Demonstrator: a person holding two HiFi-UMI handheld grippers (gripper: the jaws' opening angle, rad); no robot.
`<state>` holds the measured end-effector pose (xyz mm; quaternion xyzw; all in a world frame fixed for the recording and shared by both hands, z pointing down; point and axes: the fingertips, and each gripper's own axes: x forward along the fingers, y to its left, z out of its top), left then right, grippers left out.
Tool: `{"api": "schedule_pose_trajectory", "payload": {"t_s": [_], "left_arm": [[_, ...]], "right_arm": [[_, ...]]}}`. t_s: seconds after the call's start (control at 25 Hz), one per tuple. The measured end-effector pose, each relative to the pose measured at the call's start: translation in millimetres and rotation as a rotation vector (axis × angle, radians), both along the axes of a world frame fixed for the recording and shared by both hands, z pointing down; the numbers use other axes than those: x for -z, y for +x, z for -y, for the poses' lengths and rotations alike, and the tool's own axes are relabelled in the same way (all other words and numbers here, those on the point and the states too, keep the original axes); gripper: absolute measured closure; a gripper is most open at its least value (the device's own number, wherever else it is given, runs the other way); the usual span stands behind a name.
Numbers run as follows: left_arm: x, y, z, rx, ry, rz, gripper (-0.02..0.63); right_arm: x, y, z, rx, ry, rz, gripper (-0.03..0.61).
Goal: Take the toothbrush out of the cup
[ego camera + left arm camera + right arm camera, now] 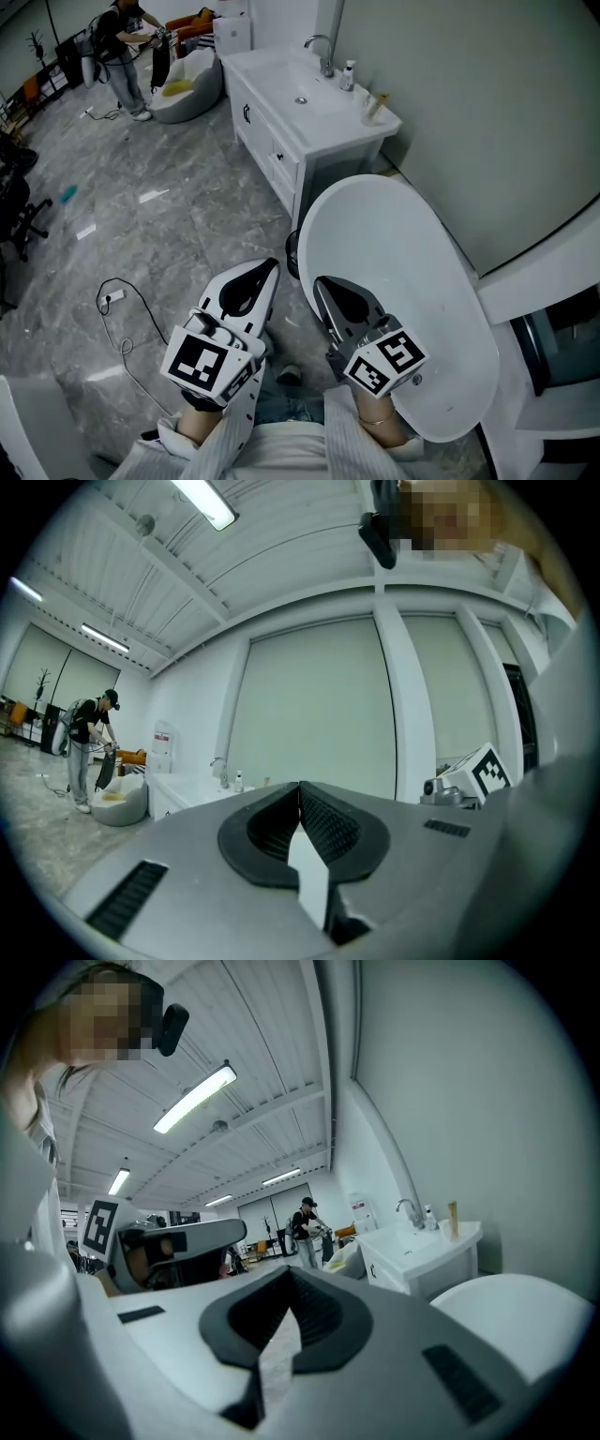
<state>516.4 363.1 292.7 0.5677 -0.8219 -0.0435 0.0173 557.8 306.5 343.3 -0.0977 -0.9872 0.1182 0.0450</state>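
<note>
Vanity top (pixel 272 70): cup (pixel 372 114), probably toothbrush (pixel 381 99) inside, far from both closed jaws.

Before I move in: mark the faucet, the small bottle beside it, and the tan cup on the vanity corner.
faucet (pixel 325 56): head view, on its upright stem.
bottle (pixel 347 80): head view, on its body below the cap.
cup (pixel 374 111): head view, on its tan side.

The left gripper (pixel 269 266) and the right gripper (pixel 322 281) point level, side by side, close before the body; both pairs of jaws meet at the tips, nothing between them; pale sleeves (pixel 230 439) cover the forearms.
</note>
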Motion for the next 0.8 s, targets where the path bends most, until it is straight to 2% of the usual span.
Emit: {"api": "schedule_pose_trajectory", "payload": {"t_s": [0.36, 0.8], "left_arm": [[-2.3, -77.2, 24.0, -0.027, -0.003, 0.006, 0.597], [0.9, -209.1, 56.5, -0.065, -0.007, 0.004, 0.597]], "right_arm": [[-4.7, -74.5, 21.3, -0.02, -0.002, 0.0, 0.568], [0.8, -207.3, 50.1, -0.042, -0.001, -0.02, 0.568]]}}
